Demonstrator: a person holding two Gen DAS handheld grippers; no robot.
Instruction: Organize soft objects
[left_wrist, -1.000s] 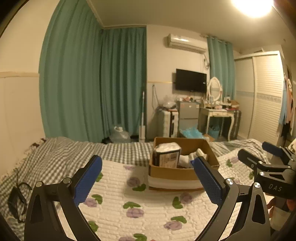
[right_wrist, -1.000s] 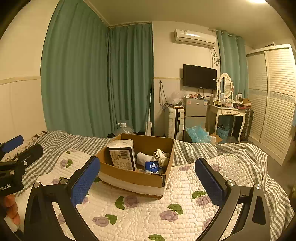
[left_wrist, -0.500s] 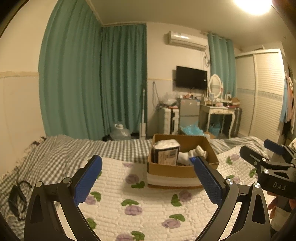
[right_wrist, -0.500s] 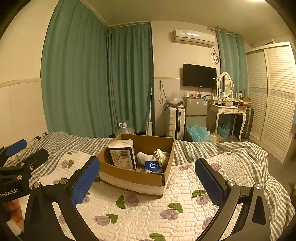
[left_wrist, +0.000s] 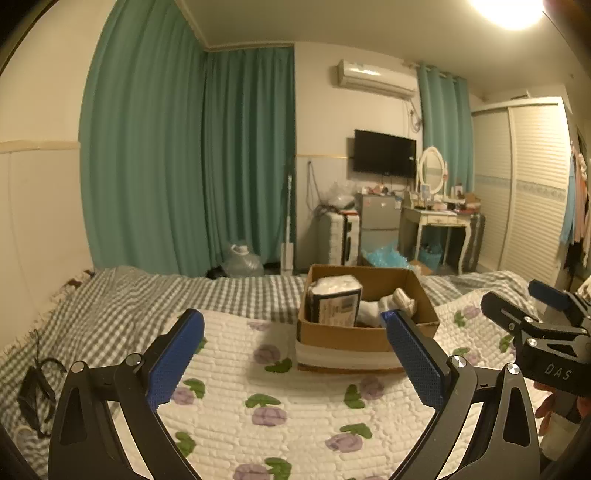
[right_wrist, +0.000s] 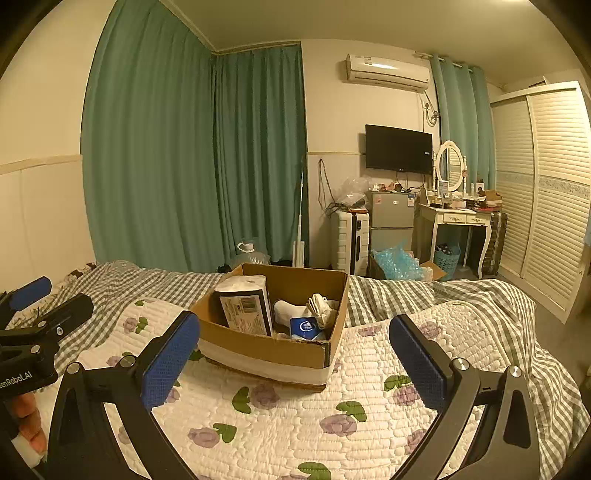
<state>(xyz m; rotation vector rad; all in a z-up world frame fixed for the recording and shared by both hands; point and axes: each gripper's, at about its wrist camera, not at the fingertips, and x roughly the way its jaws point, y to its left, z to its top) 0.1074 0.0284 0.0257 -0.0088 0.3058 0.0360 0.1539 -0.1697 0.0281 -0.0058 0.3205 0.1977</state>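
Observation:
A cardboard box sits on the flowered white quilt. Inside it stand a wrapped pack of white paper rolls, white socks and a small blue tissue packet. My left gripper hovers open above the quilt, short of the box, with nothing between its blue pads. My right gripper is also open and empty, facing the box from its other side. Each gripper shows at the edge of the other's view.
A grey checked blanket covers the far part of the bed. A black cable lies at the bed's left edge. Beyond stand green curtains, a suitcase, a small fridge, a dressing table and a wardrobe.
Both grippers only sway slightly; their jaws stay open. The box and what is in it have not moved.

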